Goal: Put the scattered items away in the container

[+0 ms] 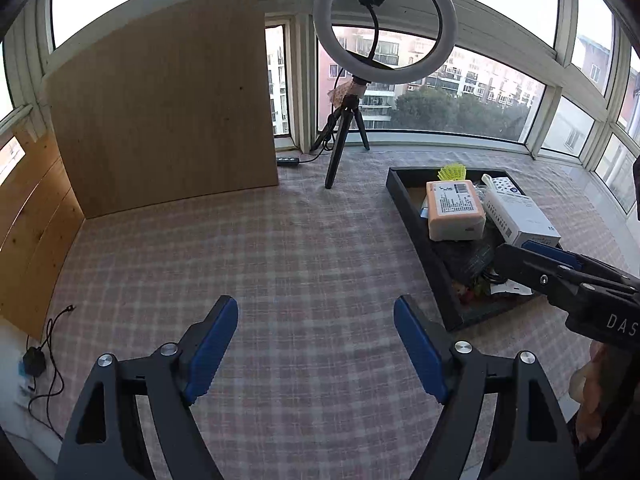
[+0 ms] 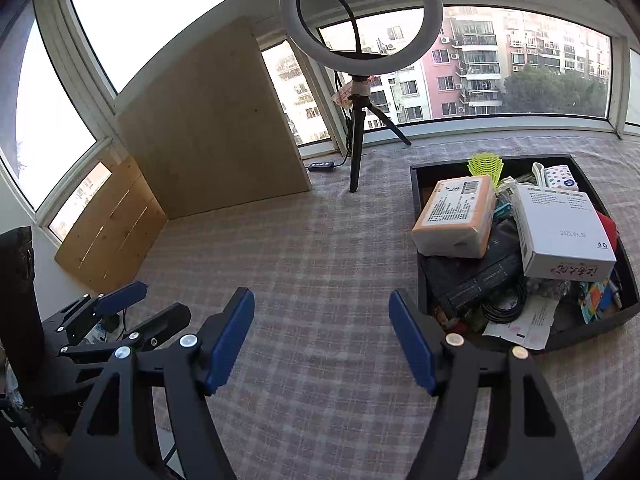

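- The black tray [image 2: 418, 216] sits toward the far right of the checked tablecloth [image 2: 320, 248], heaped with a tissue pack [image 2: 456, 216], a white box [image 2: 564, 232], a coiled cable [image 2: 504, 300] and a yellow-green shuttlecock [image 2: 486, 164].
- I see nothing loose on the cloth, so I judge the tidying about finished.
- My left gripper [image 1: 316, 344] hangs wide and empty over bare cloth.
- My right gripper [image 2: 322, 340] is equally wide, empty, beside the tray's near-left corner.
- A ring light [image 2: 360, 12] stands at the far edge.
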### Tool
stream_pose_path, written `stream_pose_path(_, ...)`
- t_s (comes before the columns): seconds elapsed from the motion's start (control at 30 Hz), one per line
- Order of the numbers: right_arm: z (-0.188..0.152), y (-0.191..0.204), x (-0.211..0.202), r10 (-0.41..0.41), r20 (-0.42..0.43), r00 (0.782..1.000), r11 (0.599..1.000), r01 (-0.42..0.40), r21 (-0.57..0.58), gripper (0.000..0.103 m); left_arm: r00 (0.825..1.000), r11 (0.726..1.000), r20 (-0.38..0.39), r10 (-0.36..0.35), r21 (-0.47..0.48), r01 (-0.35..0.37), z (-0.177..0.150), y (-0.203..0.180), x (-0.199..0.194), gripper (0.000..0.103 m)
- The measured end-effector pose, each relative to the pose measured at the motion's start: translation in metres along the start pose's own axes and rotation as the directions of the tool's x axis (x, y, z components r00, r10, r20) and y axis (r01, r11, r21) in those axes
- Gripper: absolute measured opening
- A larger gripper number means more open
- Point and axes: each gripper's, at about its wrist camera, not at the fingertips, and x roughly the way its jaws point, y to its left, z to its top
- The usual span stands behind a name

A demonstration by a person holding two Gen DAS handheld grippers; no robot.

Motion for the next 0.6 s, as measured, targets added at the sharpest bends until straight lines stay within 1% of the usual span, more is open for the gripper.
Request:
stream_pose_path(0.17, -0.016, 0.041, 0.003, -0.071, 0.014, 0.997, 0.996, 0.072, -0.054, 0.069, 1.0, 0.998, -0.001, -0.001, -0.062, 0.001, -0.019, 0.05, -0.012, 0.079)
stream_pose_path(0.33, -0.03, 0.07, 0.009, -0.152, 0.039, 0.988, 0.983, 0.155, -0.098, 0.069, 0.999, 0.993, 0.012, 0.03, -0.117, -0.028, -0.032, 0.091, -0.017, 0.079)
stream_pose_path(0.47, -0.04, 0.084, 0.014, -0.156, 0.027, 0.987, 0.984, 0.157, -0.085, 0.069, 1.0, 0.99, 0.009, 0.013, -0.143, -0.011, -0.039, 0.111, -0.02, 0.079)
stream_pose_path(0.6, -0.044, 0.095, 0.015, -0.162, 0.033, 0.986, 0.984, 0.164, -0.073, 0.069, 1.0, 0.991, -0.004, -0.006, -0.133, 0.005, -0.044, 0.117, -0.022, 0.079)
